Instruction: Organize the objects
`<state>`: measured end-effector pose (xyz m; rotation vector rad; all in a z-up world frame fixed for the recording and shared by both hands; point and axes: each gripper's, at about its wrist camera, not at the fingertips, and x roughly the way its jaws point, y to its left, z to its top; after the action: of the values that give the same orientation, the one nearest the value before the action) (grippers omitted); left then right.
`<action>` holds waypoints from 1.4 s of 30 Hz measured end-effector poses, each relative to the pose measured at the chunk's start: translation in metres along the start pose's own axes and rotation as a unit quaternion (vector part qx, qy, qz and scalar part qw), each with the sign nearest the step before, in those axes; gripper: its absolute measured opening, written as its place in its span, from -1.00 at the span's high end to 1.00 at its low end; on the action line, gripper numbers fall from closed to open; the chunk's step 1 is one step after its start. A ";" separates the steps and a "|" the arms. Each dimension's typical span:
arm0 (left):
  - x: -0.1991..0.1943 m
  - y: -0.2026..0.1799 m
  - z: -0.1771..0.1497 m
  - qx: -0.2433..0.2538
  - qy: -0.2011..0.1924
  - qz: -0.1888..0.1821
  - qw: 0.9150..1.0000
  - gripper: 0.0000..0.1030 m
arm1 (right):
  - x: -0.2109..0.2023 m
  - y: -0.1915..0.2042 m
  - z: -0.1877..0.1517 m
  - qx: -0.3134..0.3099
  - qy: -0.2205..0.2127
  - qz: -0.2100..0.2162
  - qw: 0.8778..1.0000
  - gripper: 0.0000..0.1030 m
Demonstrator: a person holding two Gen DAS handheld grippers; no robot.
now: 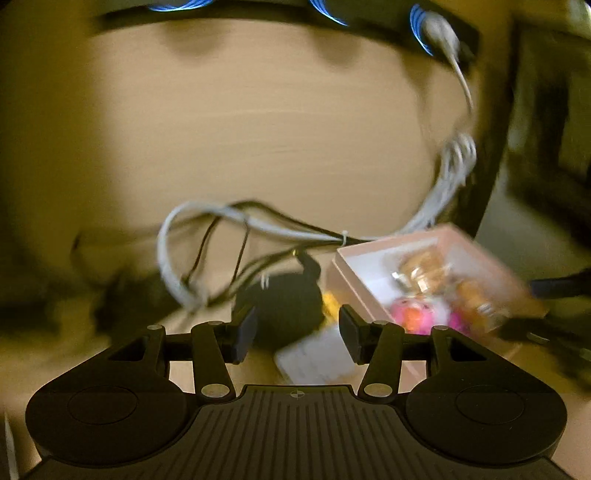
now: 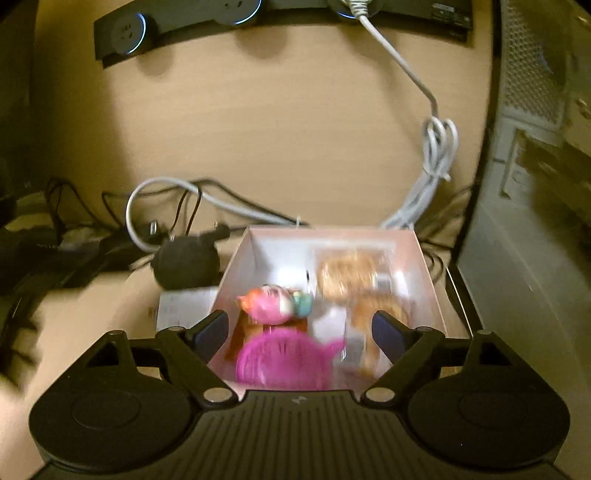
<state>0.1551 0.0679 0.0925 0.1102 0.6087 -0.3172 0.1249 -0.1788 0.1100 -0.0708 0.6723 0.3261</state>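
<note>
A pink box [image 2: 424, 266] sits on the wooden desk and holds a pink comb-like thing [image 2: 284, 360], a pink and orange toy [image 2: 271, 304] and packets of brown snacks [image 2: 349, 277]. My right gripper [image 2: 303, 332] is open and empty, just above the box's near end. In the blurred left wrist view the box [image 1: 373, 284] lies to the right. My left gripper [image 1: 298, 332] is open and empty above a black round adapter [image 1: 284, 302] and a white card [image 1: 314, 360]. A yellow bit [image 1: 330, 302] shows beside the adapter.
Grey and black cables [image 2: 166, 206] tangle behind the adapter [image 2: 186, 264]. A coiled grey cable [image 2: 436, 158] runs to a black power strip [image 2: 221, 18] at the back. A grey cabinet [image 2: 535, 221] stands on the right. Dark clutter [image 2: 44, 258] lies on the left.
</note>
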 end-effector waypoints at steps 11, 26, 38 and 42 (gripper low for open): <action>0.098 0.009 0.021 0.092 0.100 -0.021 0.990 -0.52 | -0.045 -0.014 -0.054 0.020 0.035 -0.051 0.998 -0.66; 0.046 -0.016 -0.013 0.117 0.112 -0.013 0.987 -0.18 | -0.058 0.006 -0.075 0.019 0.053 -0.040 0.998 -0.66; -0.034 -0.029 -0.083 0.004 0.151 -0.051 0.987 0.71 | -0.063 0.020 -0.096 -0.025 0.059 -0.015 0.998 -0.66; -0.059 -0.028 -0.096 -0.017 0.129 -0.057 0.990 0.66 | -0.064 0.018 -0.103 -0.026 0.065 -0.016 0.997 -0.66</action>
<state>0.0483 0.0752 0.0478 0.0836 0.8781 -0.4055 0.0106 -0.1961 0.0700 -0.1530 0.7903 0.3104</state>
